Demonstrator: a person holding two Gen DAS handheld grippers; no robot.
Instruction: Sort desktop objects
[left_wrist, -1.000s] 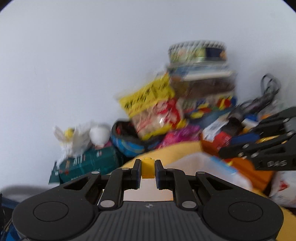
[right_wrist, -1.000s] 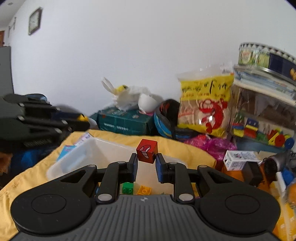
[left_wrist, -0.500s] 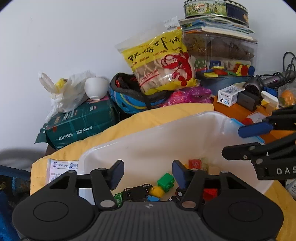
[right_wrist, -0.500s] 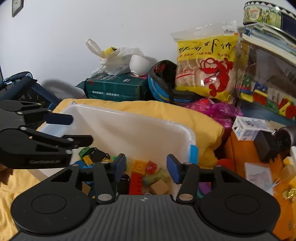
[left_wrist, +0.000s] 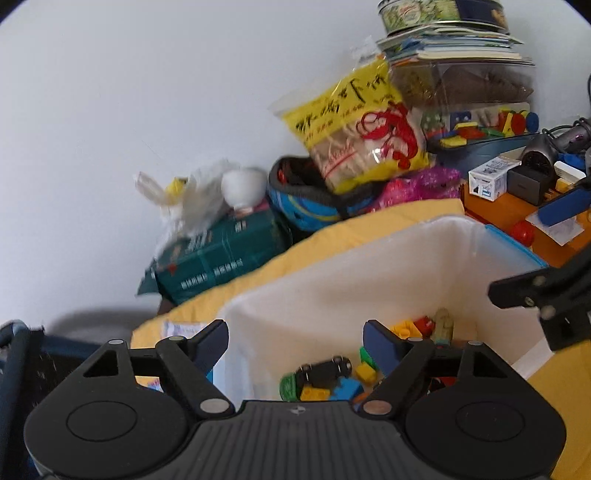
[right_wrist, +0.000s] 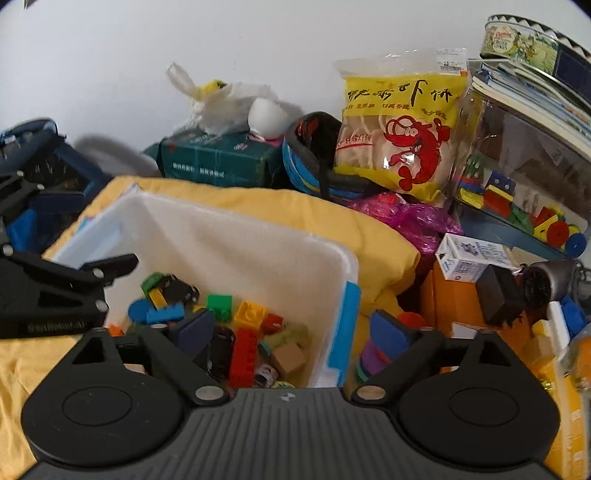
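The white bin (right_wrist: 258, 243) sits on yellow cloth (right_wrist: 332, 218), its near wall cut off by both grippers. Left gripper (left_wrist: 295, 341) and right gripper (right_wrist: 291, 330) gape wide, empty. Toy bricks (right_wrist: 243, 321) lie inside, partly hidden, blurred.

One white bin (right_wrist: 236, 240), two hand-held grippers (left_wrist: 295, 345) (right_wrist: 291, 330)
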